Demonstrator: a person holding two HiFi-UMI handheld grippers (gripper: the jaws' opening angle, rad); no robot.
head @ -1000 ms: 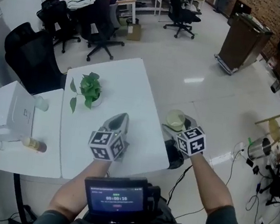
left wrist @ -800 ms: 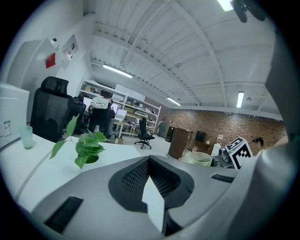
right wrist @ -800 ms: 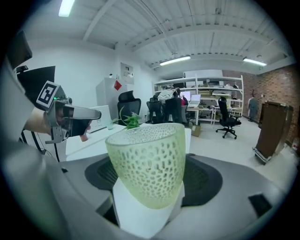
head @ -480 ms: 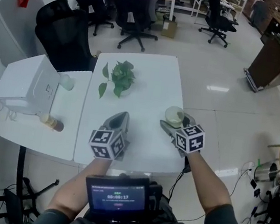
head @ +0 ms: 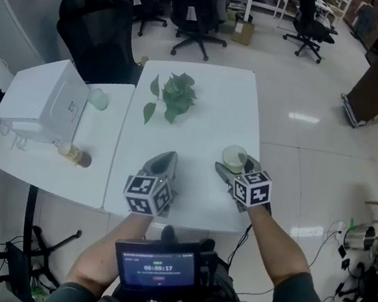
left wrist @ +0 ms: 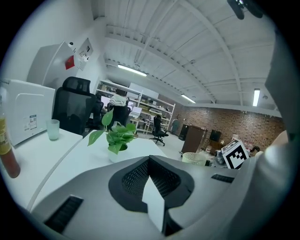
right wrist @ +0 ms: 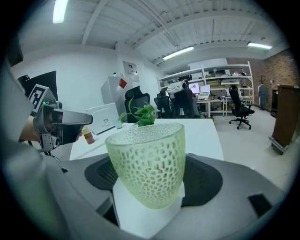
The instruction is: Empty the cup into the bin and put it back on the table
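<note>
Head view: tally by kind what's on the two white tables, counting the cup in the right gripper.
Cups: 2 (green cup in the right gripper; pale glass standing free)
Bottle: 1
Potted plant: 1
White box: 1
Total: 5

the pale green translucent cup carries a dimpled honeycomb pattern. the rectangular table is white, the potted plant green.
</note>
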